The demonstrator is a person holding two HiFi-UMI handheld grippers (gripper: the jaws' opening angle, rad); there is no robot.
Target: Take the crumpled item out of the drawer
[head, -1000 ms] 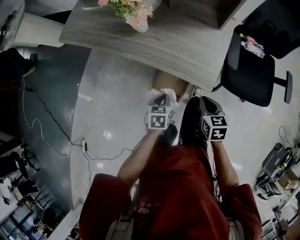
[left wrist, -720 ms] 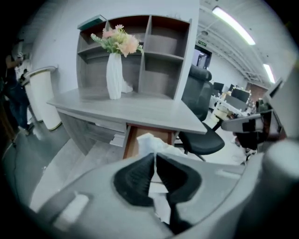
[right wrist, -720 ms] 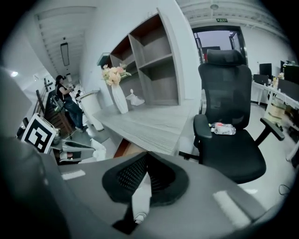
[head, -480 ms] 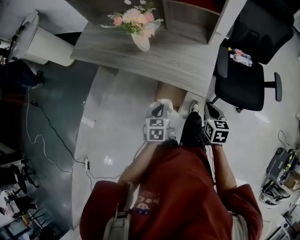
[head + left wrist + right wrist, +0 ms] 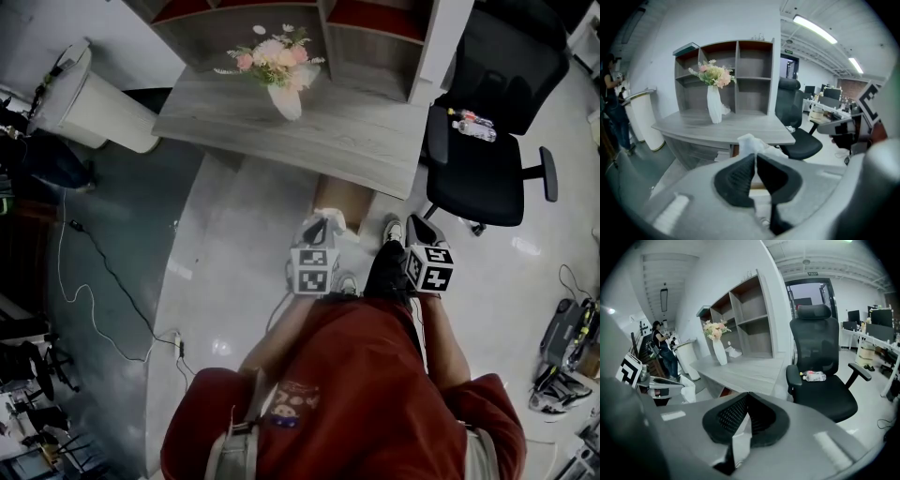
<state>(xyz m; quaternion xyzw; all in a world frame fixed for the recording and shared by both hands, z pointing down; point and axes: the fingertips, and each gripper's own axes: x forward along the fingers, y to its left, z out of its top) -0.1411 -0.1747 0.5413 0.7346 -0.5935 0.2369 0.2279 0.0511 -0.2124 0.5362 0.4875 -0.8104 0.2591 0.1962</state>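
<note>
The crumpled item (image 5: 330, 217) is a white wad of paper, pinched at the tip of my left gripper (image 5: 320, 228), which is shut on it. It hangs above the floor in front of the open brown drawer (image 5: 345, 199) under the desk. In the left gripper view the wad (image 5: 751, 143) sticks out past the closed left gripper (image 5: 755, 157). My right gripper (image 5: 415, 226) is level with the left one, to its right, shut with nothing in it. In its own view the right gripper (image 5: 747, 398) has its jaws pressed together, and the wad (image 5: 687, 386) shows at the far left.
A grey desk (image 5: 309, 131) carries a white vase of flowers (image 5: 284, 82), with a shelf unit (image 5: 375, 37) behind it. A black office chair (image 5: 487, 159) with a bottle (image 5: 472, 125) on its seat stands to the right. A white pedestal (image 5: 98, 103) and a floor cable (image 5: 103, 291) lie to the left.
The head view has drawn back and now takes in more of the desk and shelf. Both grippers sit lower in the picture, a little farther from the drawer. The left one keeps its hold on the wad.
</note>
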